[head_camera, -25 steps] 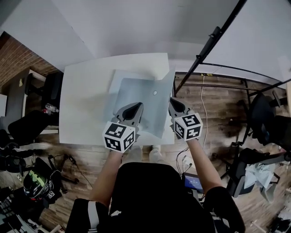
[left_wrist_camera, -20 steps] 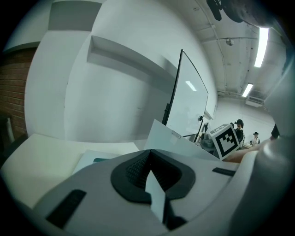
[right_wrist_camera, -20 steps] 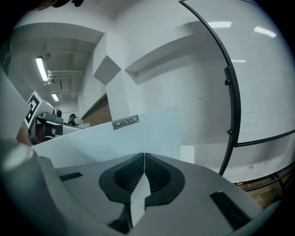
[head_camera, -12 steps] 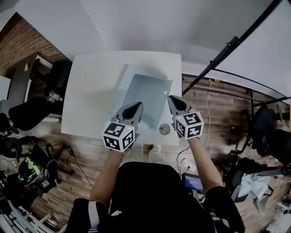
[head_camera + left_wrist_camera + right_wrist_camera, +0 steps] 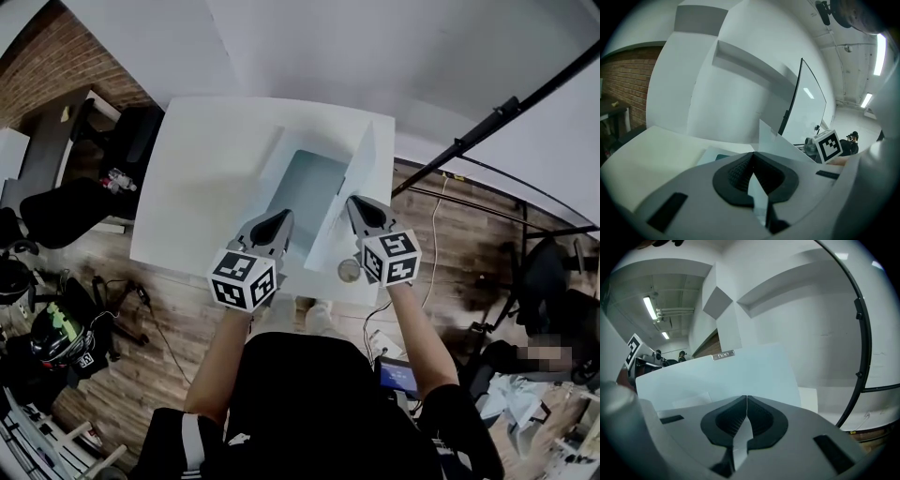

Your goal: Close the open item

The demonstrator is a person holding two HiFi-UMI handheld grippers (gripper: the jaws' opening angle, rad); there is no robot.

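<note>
Head view: white table. Left gripper at near edge of pale-blue folder, jaws pressed together, nothing clamped. Folder open mid-table, cover standing steeply. Right gripper just beside cover, jaws together, empty.

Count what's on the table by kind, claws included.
folder: 1
disc: 1
claws: 2, left claw and right claw, both shut on the folder
Total: 4
</note>
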